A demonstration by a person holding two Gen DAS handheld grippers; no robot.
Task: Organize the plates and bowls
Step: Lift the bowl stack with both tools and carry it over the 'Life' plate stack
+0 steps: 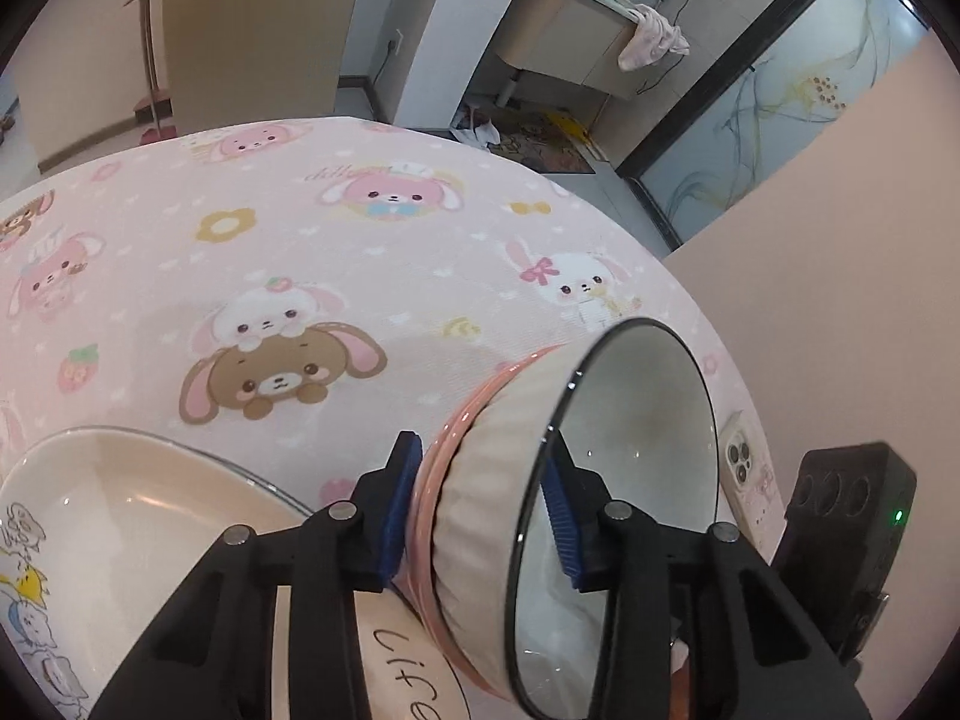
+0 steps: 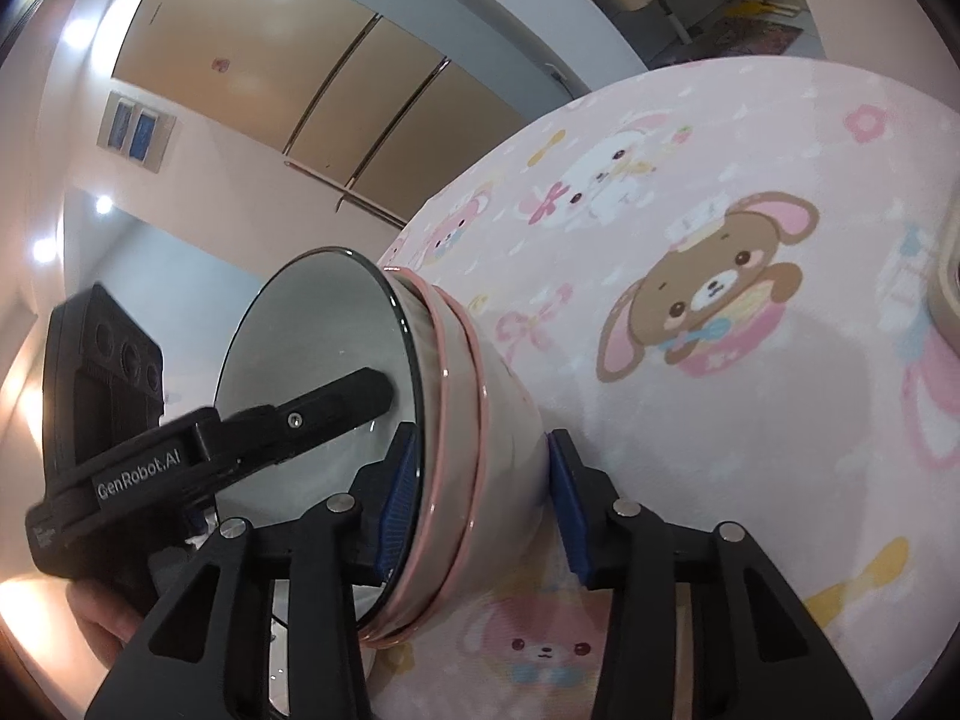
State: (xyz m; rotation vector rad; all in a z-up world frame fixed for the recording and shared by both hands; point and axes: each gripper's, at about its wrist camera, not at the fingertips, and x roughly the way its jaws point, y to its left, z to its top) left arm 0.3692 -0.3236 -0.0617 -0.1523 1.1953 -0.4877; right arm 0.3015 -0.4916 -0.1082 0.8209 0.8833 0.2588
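Note:
A stack of nested bowls is held tilted on its side above the pink cartoon tablecloth (image 1: 312, 240). The inner bowl (image 1: 636, 420) is cream with a dark rim; the outer bowls (image 1: 432, 480) have pink rims. My left gripper (image 1: 480, 516) is shut on the stack, one finger inside the inner bowl and one on the outer bowl's wall. My right gripper (image 2: 480, 504) is shut on the same stack (image 2: 456, 420), one pad inside the inner bowl's rim and one on the outer wall. The left gripper's finger (image 2: 336, 408) reaches into the bowl in the right wrist view.
A cream plate (image 1: 108, 516) with cartoon cats lies on the table at lower left, and another dish marked "Life" (image 1: 408, 672) lies under the grippers. A phone (image 1: 750, 480) lies by the table's right edge. A roll of tape (image 2: 948, 276) sits at far right.

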